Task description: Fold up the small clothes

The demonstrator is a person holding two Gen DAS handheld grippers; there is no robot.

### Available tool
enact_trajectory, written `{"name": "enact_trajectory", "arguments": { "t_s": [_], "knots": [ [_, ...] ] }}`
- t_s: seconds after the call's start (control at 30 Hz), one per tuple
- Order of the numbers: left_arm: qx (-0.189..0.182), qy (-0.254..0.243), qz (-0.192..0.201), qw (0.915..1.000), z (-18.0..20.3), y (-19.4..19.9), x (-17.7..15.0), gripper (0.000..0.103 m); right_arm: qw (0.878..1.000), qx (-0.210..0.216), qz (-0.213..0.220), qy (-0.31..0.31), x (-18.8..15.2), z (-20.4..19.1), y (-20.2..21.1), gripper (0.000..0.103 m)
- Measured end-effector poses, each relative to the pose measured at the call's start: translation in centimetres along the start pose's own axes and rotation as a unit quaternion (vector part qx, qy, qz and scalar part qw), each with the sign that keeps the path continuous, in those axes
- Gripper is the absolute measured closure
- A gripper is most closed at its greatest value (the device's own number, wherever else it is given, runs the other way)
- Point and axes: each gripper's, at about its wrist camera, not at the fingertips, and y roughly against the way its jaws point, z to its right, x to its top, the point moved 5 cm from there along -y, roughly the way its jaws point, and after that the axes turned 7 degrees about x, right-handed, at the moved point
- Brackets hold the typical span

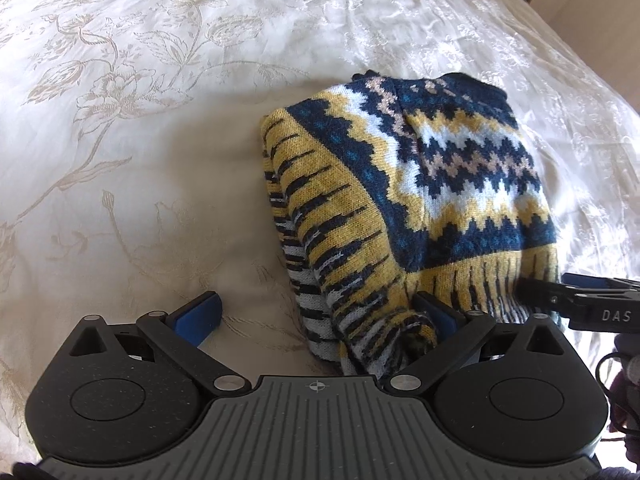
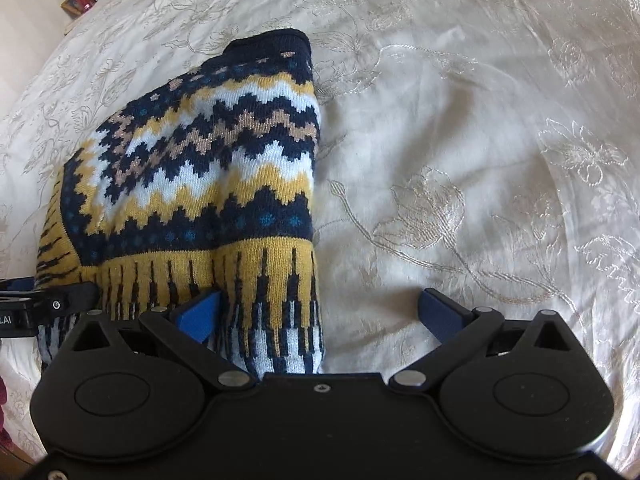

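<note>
Coarse knitted wool sweater [image 1: 420, 184], glossy embroidered bedspread [image 1: 140, 120]

both views are bright with daylight that looks to come from the upper right in the left wrist view, where the bedspread [image 1: 500, 28] washes out into pale glare and its embroidery nearly vanishes. the right wrist view has the same shiny highlights on the bedspread [image 2: 520, 60] at top and right. soft shadow lies just left of the sweater [image 1: 400, 184] and close under the left gripper [image 1: 320, 312]. the sweater [image 2: 208, 168] throws a faint shadow to its right. fisheye distortion bows the bed edges and darkens the corners. knit detail is sharp at centre, softer towards the rims; the black gripper bodies show little detail.
</note>
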Motion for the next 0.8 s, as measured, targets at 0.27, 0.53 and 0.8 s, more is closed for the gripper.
{"name": "enact_trajectory", "arguments": {
  "t_s": [0.27, 0.53, 0.8],
  "knots": [
    [0.045, -0.01, 0.068, 0.9966, 1.1, 5.5, -1.9, 0.001, 0.997, 0.016, 0.069, 0.045, -0.7, -1.4, 4.3, 0.001],
    [0.099, -0.03, 0.129, 0.9862, 4.6, 12.5, -3.3, 0.001, 0.989, 0.033, 0.137, 0.051, -2.3, -2.3, 10.7, 0.001],
    [0.218, -0.015, 0.168, 0.9614, 7.9, 17.6, -4.4, 0.001, 0.975, 0.076, 0.202, 0.055, -4.5, -3.0, 16.5, 0.001]
  ]
}}
